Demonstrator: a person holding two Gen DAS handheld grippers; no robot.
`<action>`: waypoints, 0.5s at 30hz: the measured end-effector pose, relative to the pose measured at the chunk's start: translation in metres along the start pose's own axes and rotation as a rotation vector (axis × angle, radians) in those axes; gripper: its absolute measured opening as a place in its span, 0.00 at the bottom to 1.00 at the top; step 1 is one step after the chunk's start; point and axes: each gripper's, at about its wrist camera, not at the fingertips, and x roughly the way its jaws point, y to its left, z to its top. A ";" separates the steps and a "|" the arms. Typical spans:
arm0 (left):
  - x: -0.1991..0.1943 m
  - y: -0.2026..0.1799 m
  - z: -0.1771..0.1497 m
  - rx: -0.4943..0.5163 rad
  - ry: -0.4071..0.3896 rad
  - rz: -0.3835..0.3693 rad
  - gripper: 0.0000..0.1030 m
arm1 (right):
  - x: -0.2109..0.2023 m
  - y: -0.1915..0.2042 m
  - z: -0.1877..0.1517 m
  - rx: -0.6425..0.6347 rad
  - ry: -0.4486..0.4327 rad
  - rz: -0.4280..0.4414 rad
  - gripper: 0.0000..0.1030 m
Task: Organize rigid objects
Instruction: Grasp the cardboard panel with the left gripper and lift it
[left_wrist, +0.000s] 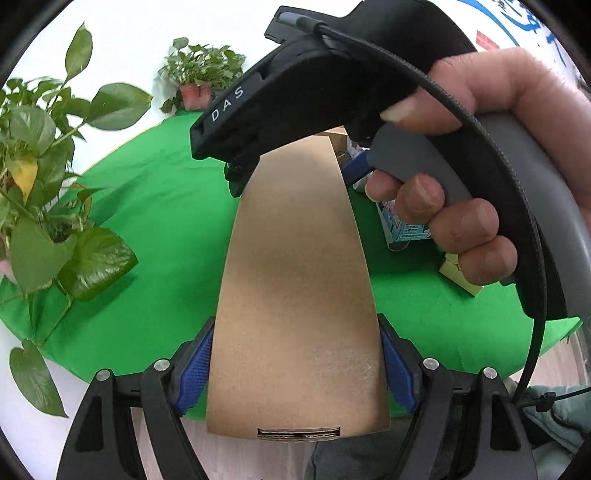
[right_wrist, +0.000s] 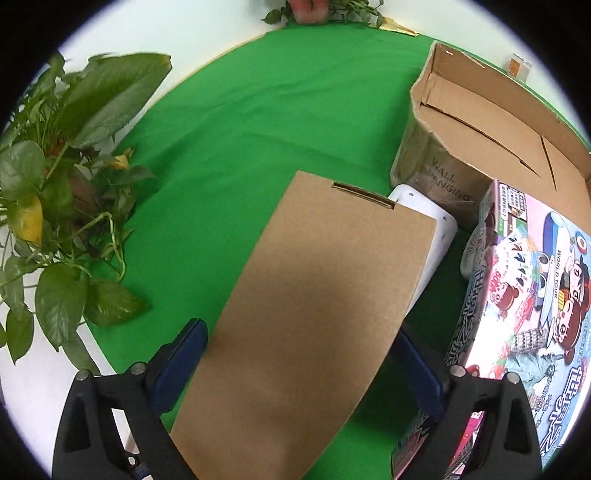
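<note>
Here, cardboard box (left_wrist: 295, 280) between both grippers.

- Bare green tablecloth (right_wrist: 258, 122) lies open left of the flat brown cardboard box (right_wrist: 314, 295).
- Leafy potted plant (right_wrist: 55, 206) crowds the left edge.
- Open cardboard carton (right_wrist: 480, 122) and colourful game box (right_wrist: 535, 302) block the right.

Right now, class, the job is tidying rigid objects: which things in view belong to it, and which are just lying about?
Belongs to the job:
- flat cardboard box, clamped by the left gripper
- right gripper, straddling it
- open carton
- colourful game box
- white object beneath the flat box

Just lying about:
- potted plants
- green cloth
</note>
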 end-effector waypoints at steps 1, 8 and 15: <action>-0.003 -0.002 0.001 0.008 -0.009 -0.002 0.75 | -0.003 -0.004 0.000 0.013 -0.009 0.007 0.94; -0.024 -0.027 0.015 0.123 -0.118 0.030 0.75 | -0.046 -0.025 0.002 0.080 -0.134 0.041 0.94; -0.047 -0.057 0.059 0.235 -0.262 0.064 0.75 | -0.117 -0.043 0.023 0.095 -0.304 0.046 0.93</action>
